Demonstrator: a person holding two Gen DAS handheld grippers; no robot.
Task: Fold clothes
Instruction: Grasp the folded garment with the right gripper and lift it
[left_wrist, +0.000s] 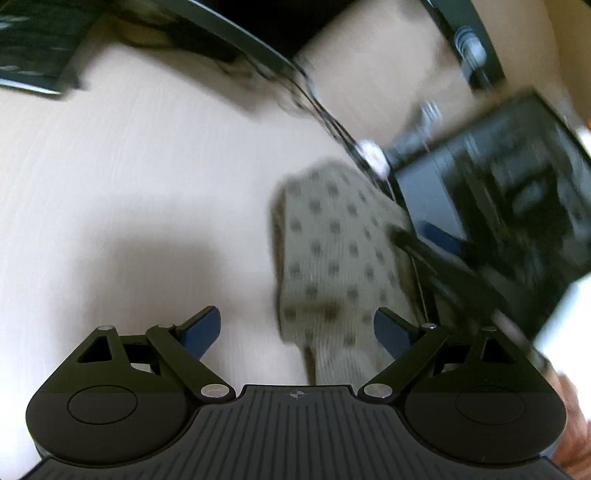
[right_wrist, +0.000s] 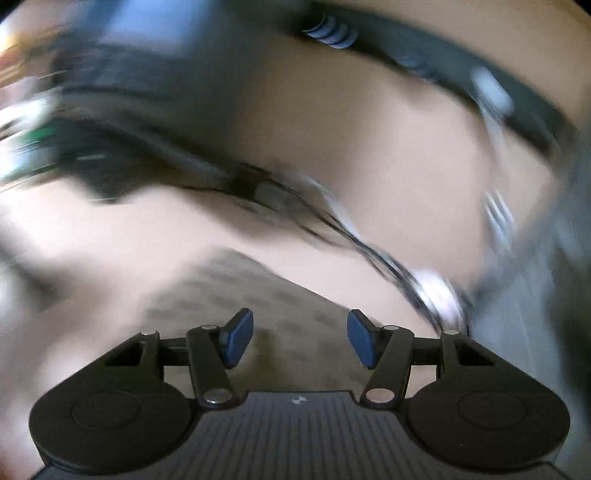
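A folded beige garment with dark dots (left_wrist: 332, 254) lies on the pale table (left_wrist: 147, 177), ahead and to the right in the left wrist view. My left gripper (left_wrist: 297, 328) hovers above the table with its blue pads wide apart and nothing between them; the cloth's near end shows below the gap. In the blurred right wrist view the same dotted garment (right_wrist: 236, 291) lies under and ahead of my right gripper (right_wrist: 300, 338). Its blue pads stand apart and grip nothing.
A dark box-like object (left_wrist: 509, 206) stands right of the garment. Black cables with white connectors (left_wrist: 343, 133) run along the table's far edge. A dark item (left_wrist: 37, 48) sits at the far left corner. A hand shows at the lower right (left_wrist: 572, 413).
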